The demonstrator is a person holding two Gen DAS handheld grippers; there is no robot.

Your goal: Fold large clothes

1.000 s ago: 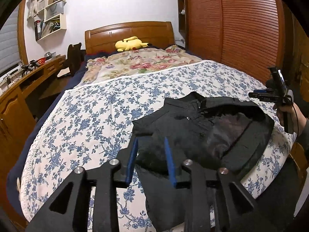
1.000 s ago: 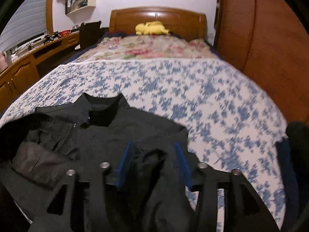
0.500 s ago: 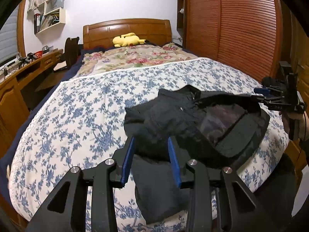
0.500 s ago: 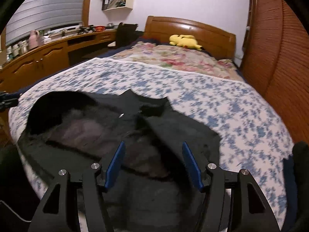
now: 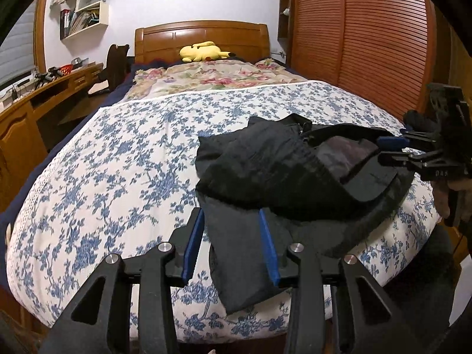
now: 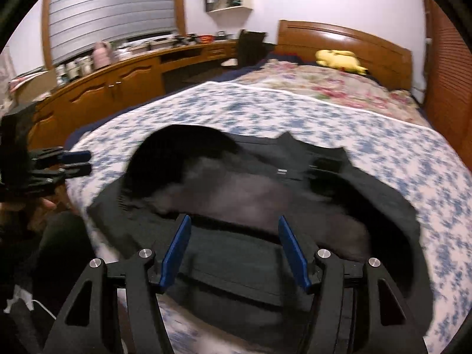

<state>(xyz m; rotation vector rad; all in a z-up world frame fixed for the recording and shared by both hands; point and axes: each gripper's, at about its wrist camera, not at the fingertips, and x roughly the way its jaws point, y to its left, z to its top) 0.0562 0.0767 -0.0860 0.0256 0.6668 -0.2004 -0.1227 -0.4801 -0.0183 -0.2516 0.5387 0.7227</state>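
**Black jacket on the bed, both claws open above it**

A black jacket (image 5: pixel 295 174) lies crumpled on the foot end of the bed (image 5: pixel 118 159), partly folded over itself, its grey lining showing and one sleeve or panel trailing toward the near edge. The left claw (image 5: pixel 230 244) hangs over that trailing piece with its blue pads spread apart, gripping nothing. The right claw (image 6: pixel 234 253) hovers above the opposite hem, its pads likewise wide apart; it also appears at the right edge of the left wrist view (image 5: pixel 389 150). The garment looks soft, limp and moderately heavy, with a slick lining that may let layers slide. Likely good holds are the thicker seamed edges: hem corners, shoulders or collar (image 6: pixel 312 153). A pinch through a single layer would probably drag the rest unevenly. A yellow plush toy (image 5: pixel 203 51) rests by the headboard.
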